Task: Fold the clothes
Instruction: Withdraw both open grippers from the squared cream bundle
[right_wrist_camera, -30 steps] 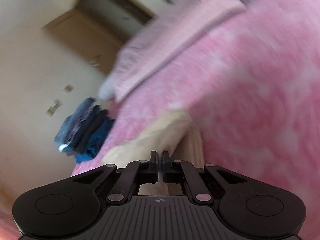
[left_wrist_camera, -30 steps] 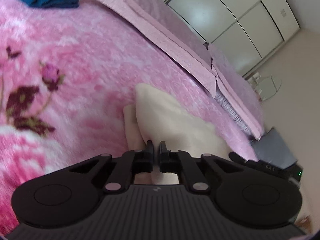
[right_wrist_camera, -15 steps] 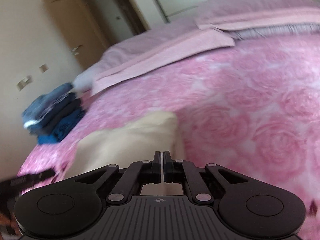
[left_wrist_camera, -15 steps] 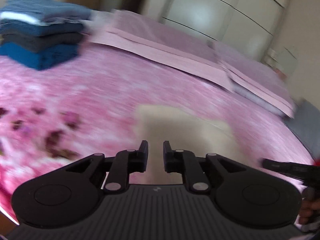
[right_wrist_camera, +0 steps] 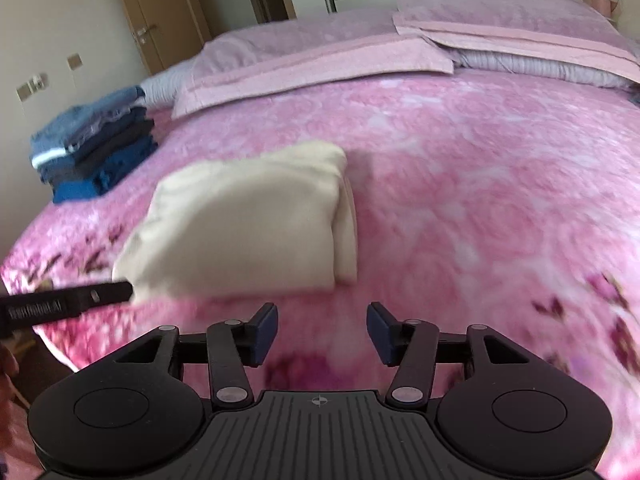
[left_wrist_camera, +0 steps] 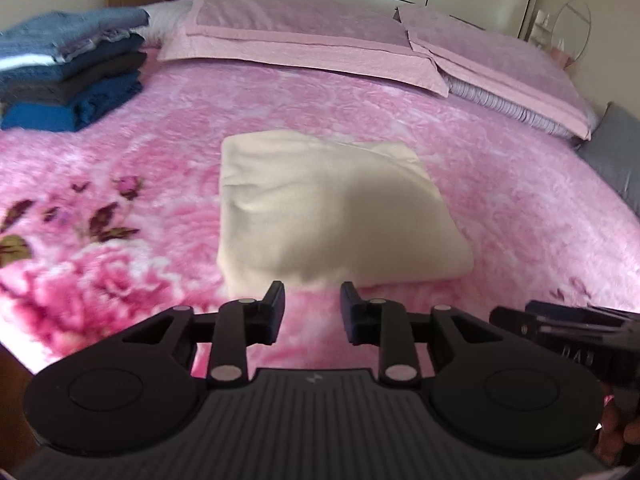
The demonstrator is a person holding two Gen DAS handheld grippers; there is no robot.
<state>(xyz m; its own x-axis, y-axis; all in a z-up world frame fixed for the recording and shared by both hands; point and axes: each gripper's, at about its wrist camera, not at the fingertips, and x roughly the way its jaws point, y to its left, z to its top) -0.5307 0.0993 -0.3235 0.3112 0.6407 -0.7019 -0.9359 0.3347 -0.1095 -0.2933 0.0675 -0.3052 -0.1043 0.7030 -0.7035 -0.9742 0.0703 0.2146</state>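
hovering over the near edge of the bed (left_wrist_camera: 500, 184), left claw (left_wrist_camera: 312, 308) and right claw (right_wrist_camera: 322, 330) both stand wide with nothing between the pads. cream garment (left_wrist_camera: 332, 208) lies as a compact folded rectangle on the pink floral bedspread, toward the near edge, midway across; in the right wrist view its layered fold edge faces right (right_wrist_camera: 346, 224). neither claw touches it.

stack of folded blue and dark clothes (left_wrist_camera: 68, 76) sits at the far left corner of the bed, just beside the pillows (left_wrist_camera: 304, 36).

step in hand, as a judgement: this garment's fold looks complete and released. the next move plausibly calls for either a low two-sided grip under the bundle to carry it to the stack without letting layers slip, or a turn to another item; the views do not settle which. no unfolded clothing is in view.

versus earlier frames: a second ago both claws were pinched shut on the cream cloth, close above it, cameras tilted. half a second ago the left had begun to part, the right remained closed. now both are wide, pulled back and levelled.
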